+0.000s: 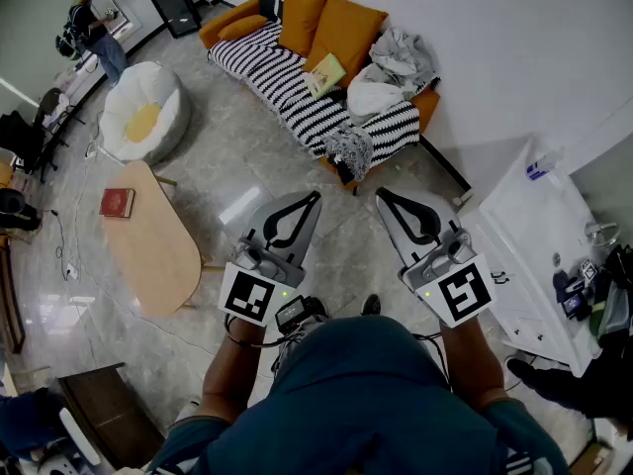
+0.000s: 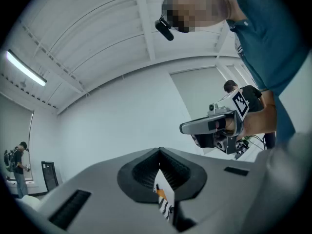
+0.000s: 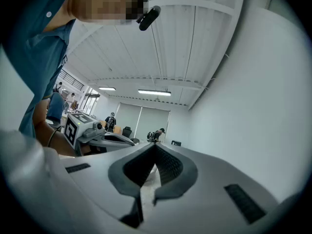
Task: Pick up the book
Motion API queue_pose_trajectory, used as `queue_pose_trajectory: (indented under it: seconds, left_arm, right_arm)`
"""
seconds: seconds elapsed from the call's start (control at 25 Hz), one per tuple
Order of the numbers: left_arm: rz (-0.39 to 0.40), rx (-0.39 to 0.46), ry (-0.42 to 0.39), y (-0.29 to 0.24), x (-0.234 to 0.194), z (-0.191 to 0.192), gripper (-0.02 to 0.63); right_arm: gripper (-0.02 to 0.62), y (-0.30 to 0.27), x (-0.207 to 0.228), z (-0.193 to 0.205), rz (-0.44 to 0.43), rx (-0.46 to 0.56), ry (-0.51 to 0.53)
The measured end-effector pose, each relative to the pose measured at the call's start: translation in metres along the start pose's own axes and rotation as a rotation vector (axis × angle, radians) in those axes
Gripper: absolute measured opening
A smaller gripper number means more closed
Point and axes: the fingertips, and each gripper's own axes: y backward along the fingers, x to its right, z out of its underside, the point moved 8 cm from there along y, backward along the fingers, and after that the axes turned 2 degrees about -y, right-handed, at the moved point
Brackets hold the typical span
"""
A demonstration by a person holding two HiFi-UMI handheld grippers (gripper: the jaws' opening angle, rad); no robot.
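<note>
Holding left gripper, right gripper level, jaws shut, empty; likely transit pose. Red book at tabletop far end, well apart.

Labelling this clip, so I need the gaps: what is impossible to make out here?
- Head view: red book on the wooden table, cover print too small.
- Head view: yellow thing on the sofa, too small to call a book.
- Gripper views: the left gripper and right gripper hide everything below with their own bodies.

Book on table, sofa behind
</note>
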Motion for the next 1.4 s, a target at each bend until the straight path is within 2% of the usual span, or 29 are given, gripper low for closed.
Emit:
queue_pose_trajectory:
  seconds: [0.4,0.6,0.76,1.4]
  left_arm:
    - [0.003,-0.009,0.007,0.004,-0.005,0.006,0.002]
    - [0.012,-0.015,0.012,0.005,-0.007,0.008,0.003]
    - [0.019,-0.019,0.016,0.004,-0.008,0.012,0.003]
    - [0.028,-0.026,0.022,0.004,-0.010,0.020,0.002]
  right_arm:
    - [0.013,-0.005,-0.001,0.005,0.019,-0.015,-0.025]
    - [0.014,-0.006,-0.001,0.008,0.001,0.007,0.019]
    - [0.014,-0.009,-0.002,0.012,0.009,-0.003,-0.020]
    - [0.014,-0.011,0.000,0.024,0.029,-0.020,-0.023]
